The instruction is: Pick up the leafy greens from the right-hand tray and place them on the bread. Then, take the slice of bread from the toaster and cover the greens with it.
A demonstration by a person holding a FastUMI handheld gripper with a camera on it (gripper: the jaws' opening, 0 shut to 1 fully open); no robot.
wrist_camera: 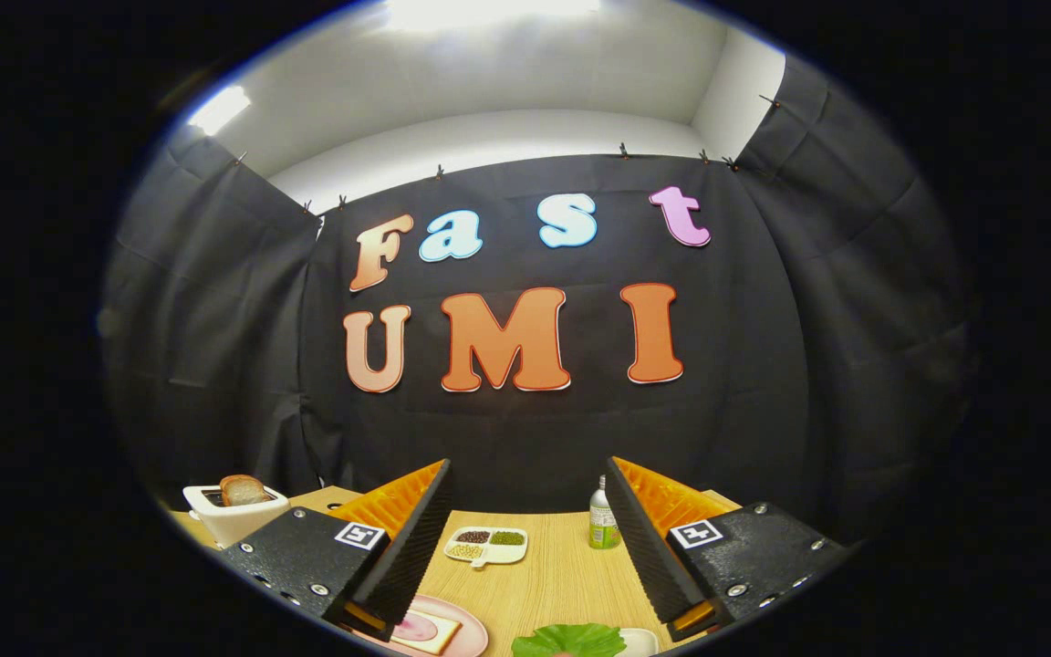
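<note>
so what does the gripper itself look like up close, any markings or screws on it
The gripper has two wedge-shaped fingers with ribbed inner faces. Each sits on a black block dotted with silver screw heads, and each block carries a square black-and-white marker tag. No cables or sleeve can be seen.

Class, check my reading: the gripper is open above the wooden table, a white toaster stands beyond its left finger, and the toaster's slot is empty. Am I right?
Not quite. The gripper view shows a browned slice of bread standing in the white toaster. The rest holds: the gripper is open above the wooden table.
</note>
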